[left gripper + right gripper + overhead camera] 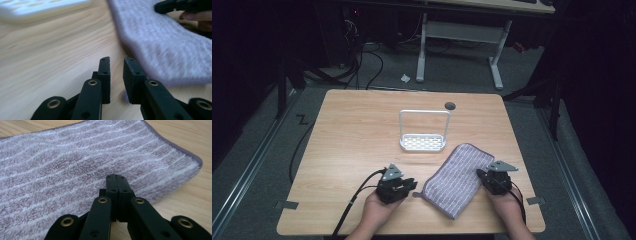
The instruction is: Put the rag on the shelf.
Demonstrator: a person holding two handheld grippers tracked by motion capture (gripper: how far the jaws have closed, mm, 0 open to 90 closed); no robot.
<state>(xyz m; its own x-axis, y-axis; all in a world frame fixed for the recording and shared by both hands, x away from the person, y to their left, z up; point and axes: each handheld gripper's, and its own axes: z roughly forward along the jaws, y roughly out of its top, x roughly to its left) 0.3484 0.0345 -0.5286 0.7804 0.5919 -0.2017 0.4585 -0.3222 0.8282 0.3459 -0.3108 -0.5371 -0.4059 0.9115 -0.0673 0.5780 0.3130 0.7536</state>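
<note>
A light wooden table [357, 125] fills the middle of the high view, with grey floor around it and the legs of a second desk [459, 35] across the top of the frame. Right of centre in the lower half lies a purple towel with white stripes [459, 177], spread flat and slanting from the lower middle up toward the right. In the right gripper view the towel [75, 170] covers most of the upper frame, its darker hemmed corner at the right edge; in the left gripper view it [162, 47] runs blurred down the right side.

Above the towel, at the centre of the high view, stands a white rack [423, 131] with a perforated base and a tall wire handle; its base [42, 8] shows at the upper left of the left gripper view. A small dark round hole [450, 105] sits in the tabletop just above and right of the rack.

The left gripper [408, 186] is held low at the bottom centre, just left of the towel's lower corner; its fingers [105, 75] stand slightly apart with nothing between them, beside the towel's edge. The right gripper [484, 177] is at the towel's right edge; its fingers [116, 192] are pressed fully together, pointing at the towel's near edge, and whether cloth is pinched between them I cannot tell
</note>
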